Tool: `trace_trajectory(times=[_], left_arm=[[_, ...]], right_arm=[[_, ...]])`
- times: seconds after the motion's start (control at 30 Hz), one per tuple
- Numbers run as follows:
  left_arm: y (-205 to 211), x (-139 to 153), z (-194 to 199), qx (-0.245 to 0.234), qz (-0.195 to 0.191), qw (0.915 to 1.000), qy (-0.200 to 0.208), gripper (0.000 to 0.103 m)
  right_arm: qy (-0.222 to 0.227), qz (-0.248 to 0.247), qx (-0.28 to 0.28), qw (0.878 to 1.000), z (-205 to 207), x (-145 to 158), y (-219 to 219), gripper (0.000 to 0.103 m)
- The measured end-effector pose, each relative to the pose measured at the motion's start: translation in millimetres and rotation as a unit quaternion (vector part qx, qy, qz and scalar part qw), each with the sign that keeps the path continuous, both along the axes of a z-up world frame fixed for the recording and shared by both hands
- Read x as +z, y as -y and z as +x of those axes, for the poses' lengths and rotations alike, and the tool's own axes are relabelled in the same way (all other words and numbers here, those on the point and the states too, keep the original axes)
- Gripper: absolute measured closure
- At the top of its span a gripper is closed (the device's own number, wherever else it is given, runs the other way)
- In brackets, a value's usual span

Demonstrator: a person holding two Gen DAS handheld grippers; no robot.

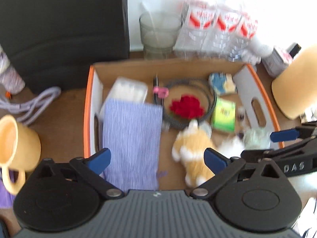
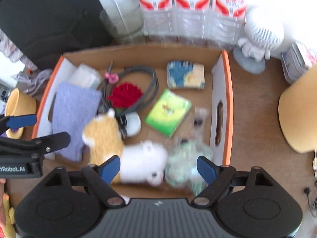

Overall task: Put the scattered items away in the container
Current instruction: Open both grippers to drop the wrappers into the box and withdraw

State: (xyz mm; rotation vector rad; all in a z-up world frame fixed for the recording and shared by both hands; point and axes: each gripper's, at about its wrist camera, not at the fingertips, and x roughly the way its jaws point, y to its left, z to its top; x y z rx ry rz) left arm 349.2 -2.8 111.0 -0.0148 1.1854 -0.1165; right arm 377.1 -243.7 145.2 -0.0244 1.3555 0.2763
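Observation:
A cardboard box with an orange rim (image 1: 87,109) (image 2: 227,99) holds a lilac cloth (image 1: 130,138) (image 2: 73,115), an orange-and-white plush (image 1: 194,148) (image 2: 105,134), a red flower (image 1: 187,106) inside a grey cable coil, and a green packet (image 2: 168,112). My left gripper (image 1: 157,157) hangs open above the cloth and the orange plush, holding nothing. My right gripper (image 2: 158,166) is open over the box's near right corner. A white plush (image 2: 144,160) and a green fuzzy item (image 2: 188,158) lie blurred below its fingers.
A yellow mug (image 1: 15,138) lies left of the box near a lilac cord (image 1: 33,107). Behind the box stand a glass (image 1: 160,31), water bottles (image 2: 192,6) and a white figure (image 2: 259,31). A yellow round object (image 2: 299,109) sits on the right, a black block (image 1: 59,29) at back left.

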Motion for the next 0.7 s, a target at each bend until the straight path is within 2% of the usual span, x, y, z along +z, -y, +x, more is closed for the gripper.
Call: trace_trajectory(times=[0.3,0.5,0.6,0.7], left_arm=[[-1.7,-22.2,-18.9,0.0,0.004,0.9999,-0.01,0.001],[-4.8,-35.3,-18.8,-0.003,0.01,0.9998,-0.019,0.001],[-5.9,-29.9,-20.5,-0.002,0.009,0.9999,-0.014,0.001],[-5.1,-8.4,-25.4,-0.008,0.002,0.9999,0.01,0.001]], right_arm=[[-0.011,0.003,-0.051,0.999,-26.3,-30.2,7.6,0.019],[-0.007,0.001,-0.062,0.998,-32.3,-34.6,1.8,0.018],[-0.002,-0.007,-0.069,0.998,-29.7,-29.8,1.3,0.018],[0.005,0.002,-0.075,0.997,-26.4,-16.4,-0.6,0.018]])
